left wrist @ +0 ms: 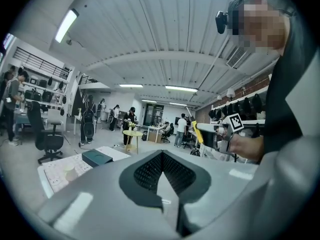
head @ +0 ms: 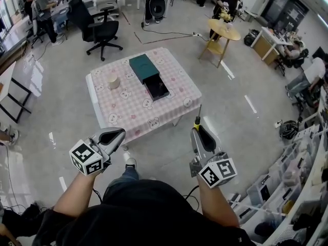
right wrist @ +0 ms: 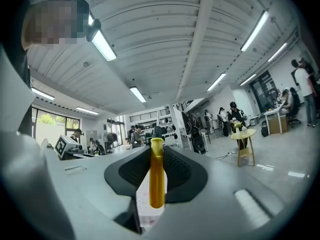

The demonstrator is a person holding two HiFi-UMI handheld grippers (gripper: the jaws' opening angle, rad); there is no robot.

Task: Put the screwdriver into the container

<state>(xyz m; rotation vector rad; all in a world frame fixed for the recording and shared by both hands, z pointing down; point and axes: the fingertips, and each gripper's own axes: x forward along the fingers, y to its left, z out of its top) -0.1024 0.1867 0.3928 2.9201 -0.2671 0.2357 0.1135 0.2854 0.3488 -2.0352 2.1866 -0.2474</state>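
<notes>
My right gripper (head: 200, 129) is shut on a screwdriver (head: 198, 118) with a yellow handle and black shaft; the tool points forward toward the table. In the right gripper view the yellow handle (right wrist: 157, 171) stands upright between the closed jaws. My left gripper (head: 116, 135) is shut with nothing in it, held low at the left. The container (head: 157, 88) is a black open drawer pulled out of a dark green box (head: 143, 67) on the pink checked table (head: 133, 104). Both grippers hang well short of the table's near edge.
A small round beige pot (head: 113, 81) sits on the table's left part. A black office chair (head: 100, 31) stands beyond the table, a round wooden side table (head: 223, 29) at the back right. Shelves with plastic bins (head: 297, 173) line the right side.
</notes>
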